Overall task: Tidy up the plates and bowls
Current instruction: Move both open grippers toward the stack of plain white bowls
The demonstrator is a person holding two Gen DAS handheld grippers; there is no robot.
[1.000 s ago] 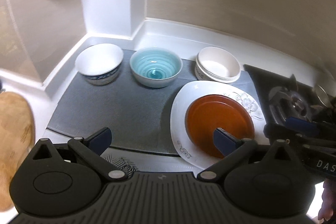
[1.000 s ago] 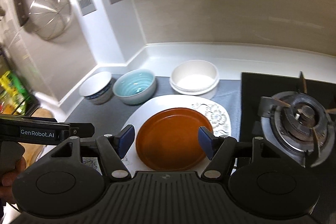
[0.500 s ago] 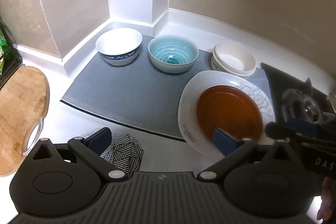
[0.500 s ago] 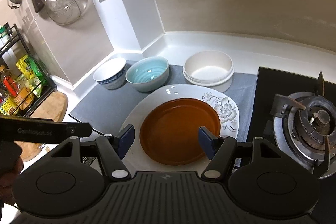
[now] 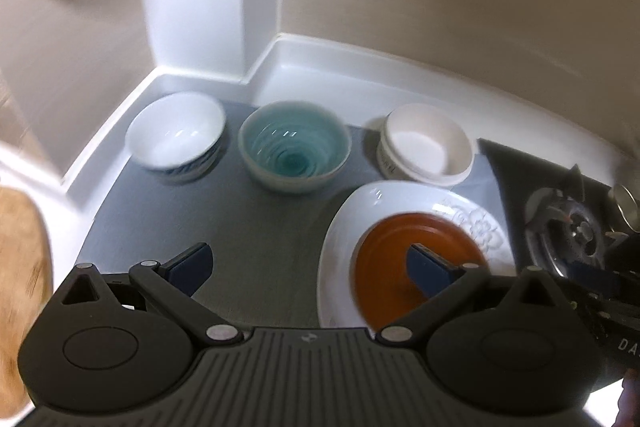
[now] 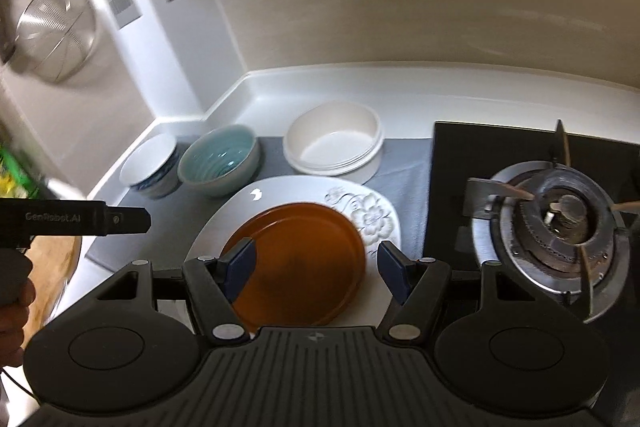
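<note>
Both the left gripper (image 5: pixel 308 267) and right gripper (image 6: pixel 316 267) are held released, nothing grasped, above the orange plate (image 6: pixel 300 259) stacked on the white plate (image 6: pixel 240 207).

Dim warm indoor light, motion blur, fisheye-bent edges, dark corner vignetting

This is a home kitchen. A gas burner (image 6: pixel 560 215) sits at the right of the frame, a wire strainer (image 6: pixel 56 31) hangs on the wall at upper left, and bowls (image 6: pixel 218 161) and plates (image 6: pixel 296 263) fill a white corner counter (image 6: pixel 400 87).
</note>
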